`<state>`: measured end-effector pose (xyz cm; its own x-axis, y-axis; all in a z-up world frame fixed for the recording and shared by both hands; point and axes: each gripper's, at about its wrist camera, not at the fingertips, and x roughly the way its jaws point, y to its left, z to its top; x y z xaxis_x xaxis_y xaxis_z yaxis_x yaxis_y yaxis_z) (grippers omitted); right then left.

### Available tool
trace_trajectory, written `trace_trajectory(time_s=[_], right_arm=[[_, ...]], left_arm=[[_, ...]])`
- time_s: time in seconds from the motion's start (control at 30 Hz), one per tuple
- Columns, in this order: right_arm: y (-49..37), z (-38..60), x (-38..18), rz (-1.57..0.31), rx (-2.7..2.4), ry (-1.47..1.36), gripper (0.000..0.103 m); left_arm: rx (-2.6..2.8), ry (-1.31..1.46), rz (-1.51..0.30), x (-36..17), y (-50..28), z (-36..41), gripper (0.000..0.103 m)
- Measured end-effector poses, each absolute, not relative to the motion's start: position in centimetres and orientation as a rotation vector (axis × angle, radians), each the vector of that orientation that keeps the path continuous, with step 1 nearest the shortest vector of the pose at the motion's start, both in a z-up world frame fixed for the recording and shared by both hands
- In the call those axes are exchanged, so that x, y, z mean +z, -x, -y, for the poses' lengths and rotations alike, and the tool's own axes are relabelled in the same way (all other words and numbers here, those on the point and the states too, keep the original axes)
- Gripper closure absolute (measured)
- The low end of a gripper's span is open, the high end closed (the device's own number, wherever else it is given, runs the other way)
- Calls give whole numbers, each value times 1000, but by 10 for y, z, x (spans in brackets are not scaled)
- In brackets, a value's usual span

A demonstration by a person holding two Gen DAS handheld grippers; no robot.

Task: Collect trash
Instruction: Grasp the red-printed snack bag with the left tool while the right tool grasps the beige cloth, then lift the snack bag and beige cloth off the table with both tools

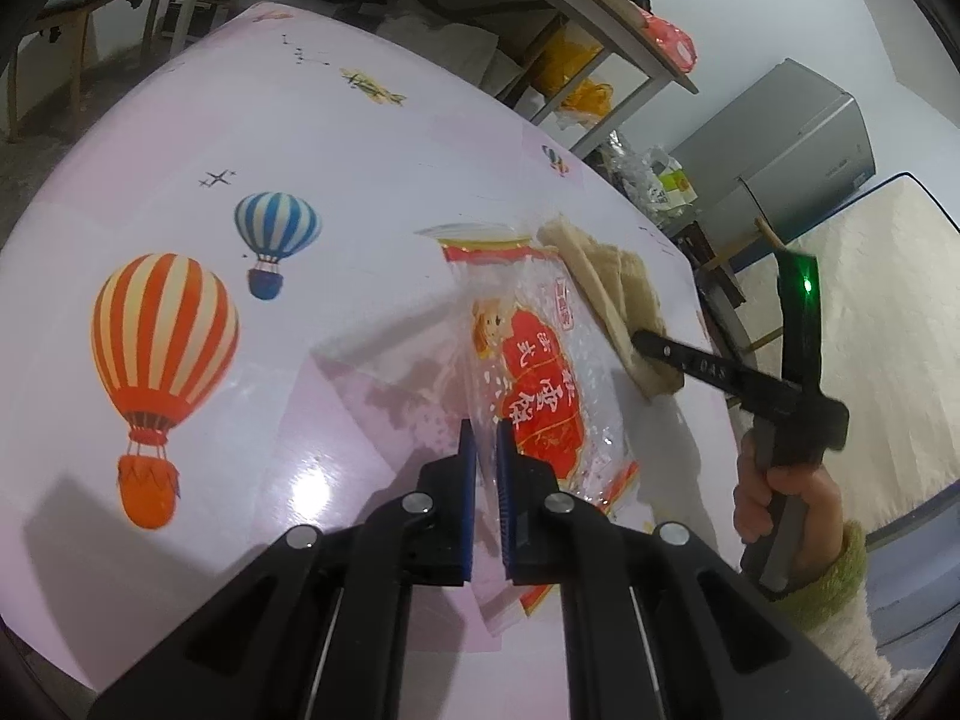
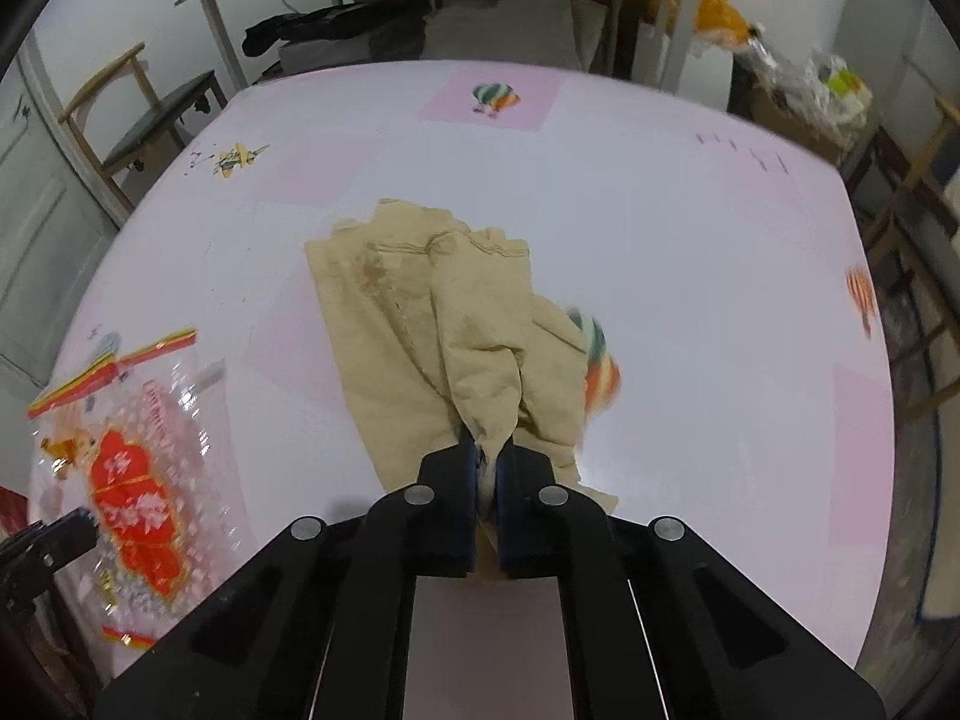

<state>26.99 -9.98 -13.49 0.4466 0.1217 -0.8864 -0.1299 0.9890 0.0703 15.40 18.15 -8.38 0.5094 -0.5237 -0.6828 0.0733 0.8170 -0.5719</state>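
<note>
While our left gripper (image 1: 486, 444) pinches the clear snack wrapper (image 1: 528, 348) above the table (image 1: 360, 150), our right gripper (image 2: 487, 450) clamps the beige cloth (image 2: 420, 300).

Left hand-held gripper (image 1: 486, 438) angled downward, jaws nearly together; right hand-held gripper (image 2: 491, 450) likewise, pinched tight.

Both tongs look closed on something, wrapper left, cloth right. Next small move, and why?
Probably lift both a little, straight up. The left tongs pinch the clear red-printed wrapper, and the right tongs pinch a fold of the beige cloth, but both items mostly lie on the table. A short lift would confirm the grips.
</note>
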Motion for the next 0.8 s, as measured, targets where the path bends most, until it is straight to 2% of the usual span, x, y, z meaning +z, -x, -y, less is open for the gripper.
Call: trace_trajectory(time_s=[0.23,0.37,0.43,0.5,0.63,0.8], right_arm=[[-209,126,-134,-1171,199,-126,99],[-182,130,-131,-1186,262,-173,92],[-176,131,-124,-1156,262,-157,67],[-173,131,-117,-1105,255,-116,54],[-176,125,-113,-1059,268,-26,38],[-187,109,-123,-1057,321,71,30]], left_arm=[[-438,491,-976,-77,-149,-165,98],[-460,469,-998,-81,-150,-152,98],[-462,461,-1005,-82,-150,-148,98],[-458,453,-1010,-84,-151,-145,98],[-443,433,-1005,-81,-150,-143,98],[-403,402,-975,-74,-148,-156,98]])
